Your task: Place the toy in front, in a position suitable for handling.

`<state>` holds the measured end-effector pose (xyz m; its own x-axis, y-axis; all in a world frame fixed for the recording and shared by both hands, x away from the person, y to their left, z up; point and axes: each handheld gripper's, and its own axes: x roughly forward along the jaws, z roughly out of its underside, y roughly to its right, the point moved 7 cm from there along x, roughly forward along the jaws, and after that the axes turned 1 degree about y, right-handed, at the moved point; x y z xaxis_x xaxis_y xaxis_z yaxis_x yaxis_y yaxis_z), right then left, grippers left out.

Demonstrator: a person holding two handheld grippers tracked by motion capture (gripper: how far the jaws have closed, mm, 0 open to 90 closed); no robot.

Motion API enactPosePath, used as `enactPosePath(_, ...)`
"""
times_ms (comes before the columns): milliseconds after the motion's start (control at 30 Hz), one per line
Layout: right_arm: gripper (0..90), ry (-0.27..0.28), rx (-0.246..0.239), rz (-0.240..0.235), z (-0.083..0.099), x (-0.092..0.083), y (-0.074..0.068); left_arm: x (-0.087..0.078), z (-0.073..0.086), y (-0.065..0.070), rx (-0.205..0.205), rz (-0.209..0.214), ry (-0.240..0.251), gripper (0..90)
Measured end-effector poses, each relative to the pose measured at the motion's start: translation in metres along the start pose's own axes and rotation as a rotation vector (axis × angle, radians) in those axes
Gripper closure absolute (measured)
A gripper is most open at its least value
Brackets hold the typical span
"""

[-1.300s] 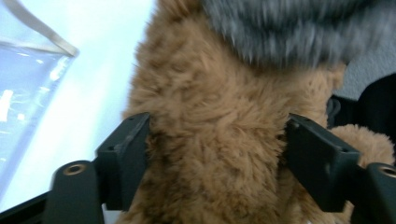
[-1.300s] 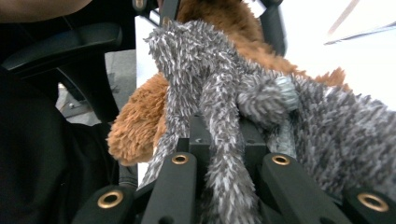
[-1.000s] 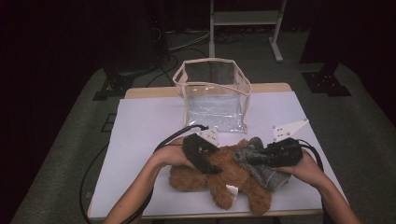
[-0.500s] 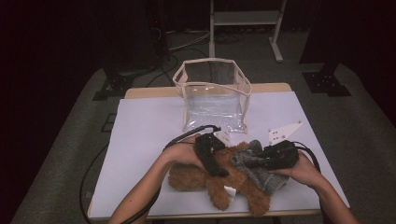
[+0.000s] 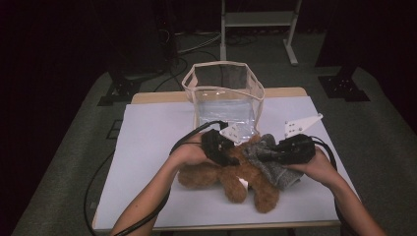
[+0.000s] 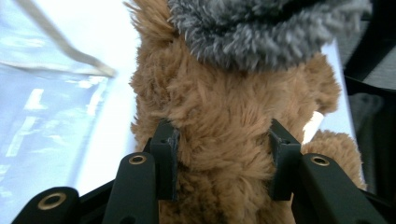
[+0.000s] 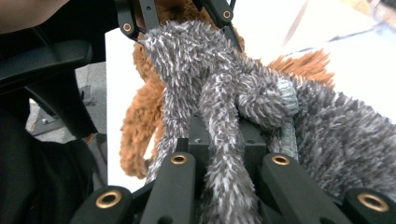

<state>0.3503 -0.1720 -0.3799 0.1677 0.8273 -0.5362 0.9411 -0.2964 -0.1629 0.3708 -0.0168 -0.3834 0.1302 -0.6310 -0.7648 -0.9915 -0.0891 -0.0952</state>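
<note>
A brown teddy bear (image 5: pixel 231 177) lies on the white table (image 5: pixel 152 142) in front of the person, with a grey fuzzy garment (image 5: pixel 273 164) over its upper part. My left gripper (image 5: pixel 225 153) comes in from the left. Its jaws have just been closing, and the pads (image 6: pixel 166 154) now press into the bear's fur (image 6: pixel 224 107) on both sides. The grey garment (image 6: pixel 261 32) sits just beyond them. My right gripper (image 5: pixel 260 155) is shut on a fold of the grey garment (image 7: pixel 327 126), which bunches between its jaws (image 7: pixel 224 135).
A clear plastic bag with a beige rim (image 5: pixel 223 69) stands open just behind the bear, at the table's far middle. The person's forearms cross the near edge. A black cable (image 5: pixel 123 216) trails off the table's left front. A dark floor surrounds the table.
My left gripper has shifted a little right and up along the bear, and its jaws have opened wide and then closed on the fur. My right gripper has kept its hold on the grey garment.
</note>
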Motion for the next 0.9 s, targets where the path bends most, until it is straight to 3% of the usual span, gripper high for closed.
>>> enactPosePath(133, 79.3, -0.005, -0.017, 0.019, -0.015, 0.001, 0.008, -0.001, -0.001, -0.007, -0.011, -0.027, 0.021, 55.6)
enactPosePath(200, 79.3, -0.027, -0.023, 0.022, -0.015, 0.005, 0.009, 0.004, 0.006, -0.003, -0.01, -0.017, 0.012, 52.3)
enactPosePath(233, 79.4, -0.048, -0.019, -0.004, -0.007, 0.012, 0.005, 0.006, 0.011, 0.001, -0.014, -0.009, 0.007, 48.9)
enactPosePath(367, 79.5, -0.056, -0.016, -0.033, 0.002, 0.017, -0.003, 0.004, 0.021, 0.014, -0.039, -0.002, 0.07, 46.5)
enactPosePath(500, 79.4, -0.026, -0.067, 0.013, -0.019, 0.016, -0.012, 0.001, 0.022, 0.023, -0.021, -0.009, 0.072, 43.2)
enactPosePath(600, 79.5, -0.031, -0.073, 0.007, -0.022, 0.021, -0.012, -0.003, 0.023, 0.024, -0.02, -0.023, 0.069, 39.7)
enactPosePath(733, 79.8, -0.064, -0.056, -0.01, -0.008, 0.034, -0.009, -0.014, 0.029, 0.019, -0.043, -0.023, 0.074, 34.4)
enactPosePath(900, 79.9, -0.047, -0.023, -0.015, 0.007, 0.029, -0.005, -0.033, 0.051, 0.016, -0.085, -0.043, 0.076, 29.7)
